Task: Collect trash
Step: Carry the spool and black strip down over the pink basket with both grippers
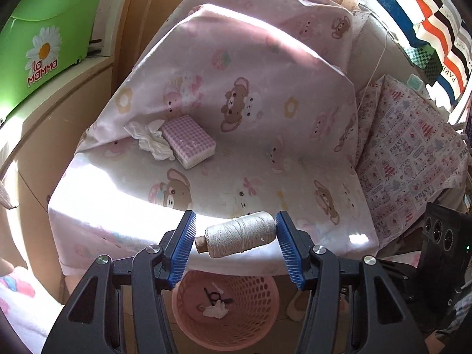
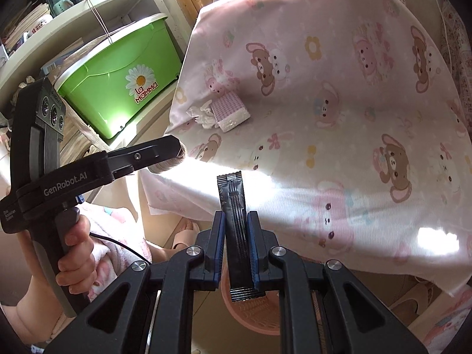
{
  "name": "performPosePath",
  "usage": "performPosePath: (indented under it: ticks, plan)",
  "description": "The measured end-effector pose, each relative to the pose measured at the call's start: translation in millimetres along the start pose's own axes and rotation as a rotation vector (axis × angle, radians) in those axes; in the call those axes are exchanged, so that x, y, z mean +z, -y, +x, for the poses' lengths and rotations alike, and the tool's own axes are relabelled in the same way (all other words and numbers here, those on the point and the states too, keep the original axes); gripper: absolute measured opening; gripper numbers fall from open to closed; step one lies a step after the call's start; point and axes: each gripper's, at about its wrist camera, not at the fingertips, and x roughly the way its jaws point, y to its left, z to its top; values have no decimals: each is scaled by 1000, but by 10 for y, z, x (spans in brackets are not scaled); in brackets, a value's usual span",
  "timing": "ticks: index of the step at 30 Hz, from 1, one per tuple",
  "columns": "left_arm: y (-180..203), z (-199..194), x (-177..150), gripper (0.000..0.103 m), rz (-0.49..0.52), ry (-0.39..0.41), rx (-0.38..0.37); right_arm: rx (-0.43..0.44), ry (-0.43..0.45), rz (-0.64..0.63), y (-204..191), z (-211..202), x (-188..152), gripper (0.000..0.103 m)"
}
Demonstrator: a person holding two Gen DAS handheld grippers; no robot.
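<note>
My left gripper is shut on a spool of cream thread, held end to end between its blue pads above the front edge of the pink cartoon-print cloth. Below it stands a pink mesh bin with scraps inside. My right gripper is shut on a black stick packet that stands upright over the pink bin. On the cloth lie a crumpled white tissue and a lilac checked pack; both also show in the right wrist view, the tissue beside the pack.
A green storage box sits on a shelf at the left, seen too as the green box. A patterned cushion lies at the right. A hand holds the left gripper's handle. A slipper rests on the floor by the bin.
</note>
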Motion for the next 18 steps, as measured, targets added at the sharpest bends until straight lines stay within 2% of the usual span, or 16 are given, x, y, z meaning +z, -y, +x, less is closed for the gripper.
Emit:
performPosePath:
  ticks: [5, 13, 18]
  plan:
    - [63, -13, -125, 54, 42, -11, 69, 26, -30, 27, -1, 6, -119, 16]
    - [40, 92, -318, 54, 57, -76, 159, 43, -95, 47, -55, 108, -322, 16]
    - [36, 149, -324, 54, 61, -112, 135, 22, -125, 39, -119, 148, -439, 16]
